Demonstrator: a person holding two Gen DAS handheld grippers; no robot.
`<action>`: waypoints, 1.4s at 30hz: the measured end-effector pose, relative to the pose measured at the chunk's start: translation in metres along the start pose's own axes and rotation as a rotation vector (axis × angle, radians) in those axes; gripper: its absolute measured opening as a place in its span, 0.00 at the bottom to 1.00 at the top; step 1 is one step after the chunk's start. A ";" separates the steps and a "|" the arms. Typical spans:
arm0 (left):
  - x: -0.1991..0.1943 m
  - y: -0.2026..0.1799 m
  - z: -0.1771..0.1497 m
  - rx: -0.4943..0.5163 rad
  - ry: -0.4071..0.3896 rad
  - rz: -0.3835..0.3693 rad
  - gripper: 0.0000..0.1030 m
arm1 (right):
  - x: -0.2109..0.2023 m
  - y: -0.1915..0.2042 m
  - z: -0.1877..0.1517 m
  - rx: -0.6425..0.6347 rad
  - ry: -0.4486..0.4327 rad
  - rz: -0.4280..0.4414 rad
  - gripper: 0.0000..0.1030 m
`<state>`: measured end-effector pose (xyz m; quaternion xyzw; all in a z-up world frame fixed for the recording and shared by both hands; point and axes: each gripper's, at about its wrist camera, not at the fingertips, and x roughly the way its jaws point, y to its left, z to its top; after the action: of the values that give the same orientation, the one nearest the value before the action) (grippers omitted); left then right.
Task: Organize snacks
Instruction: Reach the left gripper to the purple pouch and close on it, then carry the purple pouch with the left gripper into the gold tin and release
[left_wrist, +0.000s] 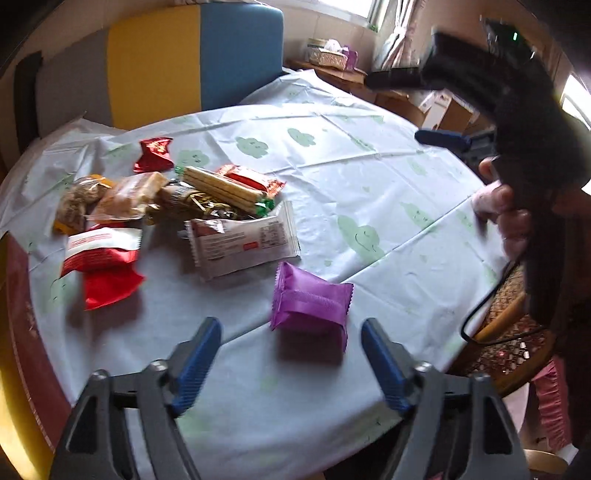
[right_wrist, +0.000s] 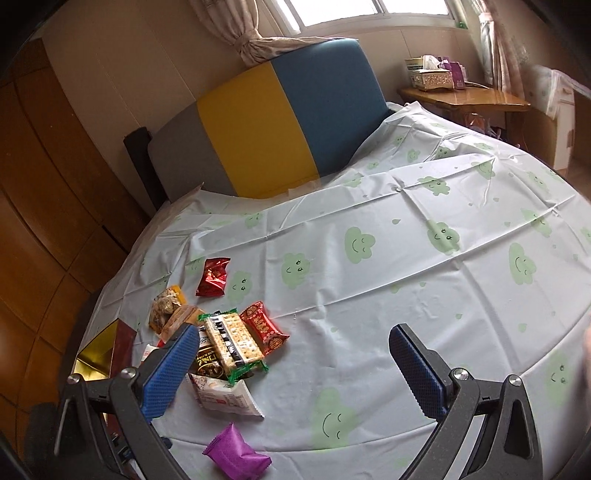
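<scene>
Cloud-print tablecloth (right_wrist: 406, 295) mostly bare rightward, snack pile (right_wrist: 221, 339) near left edge, both claws (left_wrist: 291, 362) (right_wrist: 295, 373) released, empty.

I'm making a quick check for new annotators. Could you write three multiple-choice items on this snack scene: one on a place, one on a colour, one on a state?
1. Where does the purple packet lie?
A. On top of the snack pile
B. Alone on the tablecloth, apart from the pile
C. Inside the red box

2. What colour are the clouds printed on the tablecloth?
A. Green
B. Pink
C. Orange

3. How does the left gripper stand?
A. Shut on the purple packet
B. Shut on nothing
C. Open, holding nothing

Answers: 1 B, bare cloth shows all round the packet. 2 A, the smiling clouds are pale green. 3 C, its blue fingers stand wide apart, with the packet beyond them.
</scene>
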<state>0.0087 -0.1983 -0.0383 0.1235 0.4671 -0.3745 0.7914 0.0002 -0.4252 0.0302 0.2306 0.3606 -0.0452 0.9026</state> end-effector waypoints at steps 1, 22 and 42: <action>0.007 -0.003 0.001 0.001 0.014 -0.004 0.80 | 0.000 0.001 0.000 -0.003 0.003 0.001 1.00; 0.028 0.008 0.002 0.023 -0.006 0.065 0.44 | 0.007 0.001 -0.002 -0.023 0.037 -0.003 1.00; -0.004 0.054 -0.027 -0.125 -0.040 0.159 0.44 | 0.047 0.038 -0.025 -0.238 0.207 -0.069 0.77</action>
<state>0.0278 -0.1443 -0.0576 0.1031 0.4623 -0.2830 0.8340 0.0284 -0.3758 -0.0030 0.1128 0.4623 -0.0093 0.8795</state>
